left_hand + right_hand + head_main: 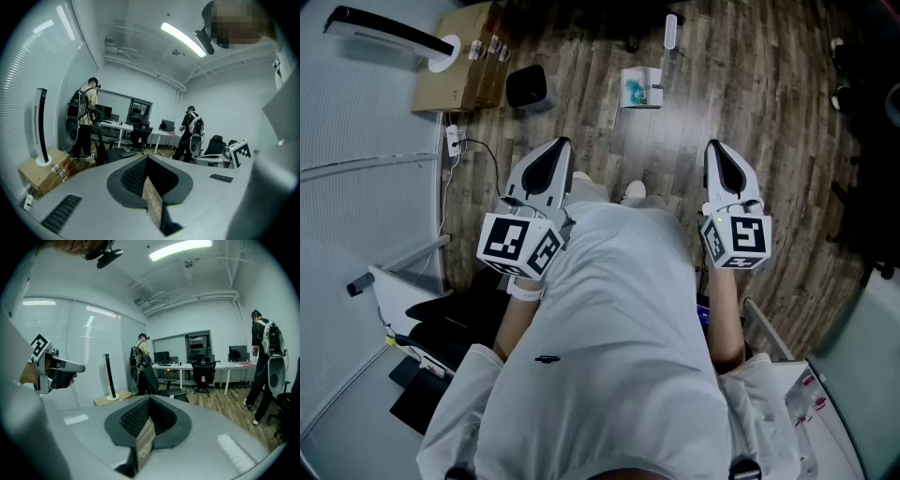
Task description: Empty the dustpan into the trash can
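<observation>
Head view: person stands on the wood floor (769,112), a gripper in each hand, both held out ahead and tilted a bit down.

Left gripper (563,143): jaws together, nothing between them. The left gripper view shows the same, with the pads meeting at the tip (146,160) and only floor visible through the slit. Right gripper (712,144): jaws also closed, empty, tips meeting (149,399). The two grippers are well apart, one on each side of the person's body.

Dustpan (639,89): a white and teal item on the floor ahead of the person, between the two grippers' lines and well apart from both. It is small in view, so this is probably the dustpan. A white handle (670,32) stands just beyond it.

Trash can (526,86): a black bin on the floor to the left of the dustpan, near it but not touching, and just beside a cardboard box (461,64). A black tower fan (389,31) stands on the box. The fan (41,125) and box (45,171) also show in the left gripper view.

Background, left gripper view: two people with backpacks, one near the fan (87,119) and one further right (190,133), plus desks (133,129) with monitors and office chairs. Neither gripper touches any task item.
</observation>
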The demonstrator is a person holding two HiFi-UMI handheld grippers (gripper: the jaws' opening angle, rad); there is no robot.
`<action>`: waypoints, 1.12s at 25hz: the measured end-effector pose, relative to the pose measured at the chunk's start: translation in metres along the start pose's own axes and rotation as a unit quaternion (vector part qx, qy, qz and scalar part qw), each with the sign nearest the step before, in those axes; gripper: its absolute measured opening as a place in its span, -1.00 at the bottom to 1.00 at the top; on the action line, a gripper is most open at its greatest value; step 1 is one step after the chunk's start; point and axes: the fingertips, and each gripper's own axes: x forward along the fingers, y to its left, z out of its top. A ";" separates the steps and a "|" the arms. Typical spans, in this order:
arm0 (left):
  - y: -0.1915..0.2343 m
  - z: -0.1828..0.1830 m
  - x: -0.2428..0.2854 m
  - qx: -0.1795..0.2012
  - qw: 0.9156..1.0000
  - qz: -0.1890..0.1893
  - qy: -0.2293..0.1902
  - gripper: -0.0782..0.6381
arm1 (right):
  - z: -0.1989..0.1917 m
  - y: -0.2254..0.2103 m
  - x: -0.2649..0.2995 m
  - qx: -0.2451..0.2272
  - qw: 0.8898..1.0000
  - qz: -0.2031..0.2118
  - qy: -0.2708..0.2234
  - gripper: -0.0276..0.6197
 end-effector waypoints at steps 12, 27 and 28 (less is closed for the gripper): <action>-0.033 -0.007 0.035 0.015 1.000 -0.021 0.015 -0.76 | -0.010 -0.030 -0.020 0.025 1.000 -0.016 -0.004 -0.88; -0.025 -0.014 0.048 -0.001 0.999 -0.023 0.034 -0.76 | -0.022 -0.032 0.005 0.032 0.999 -0.006 0.030 -0.88; -0.023 -0.013 0.052 -0.002 0.999 -0.026 0.034 -0.76 | -0.022 -0.033 0.007 0.032 0.999 -0.008 0.034 -0.88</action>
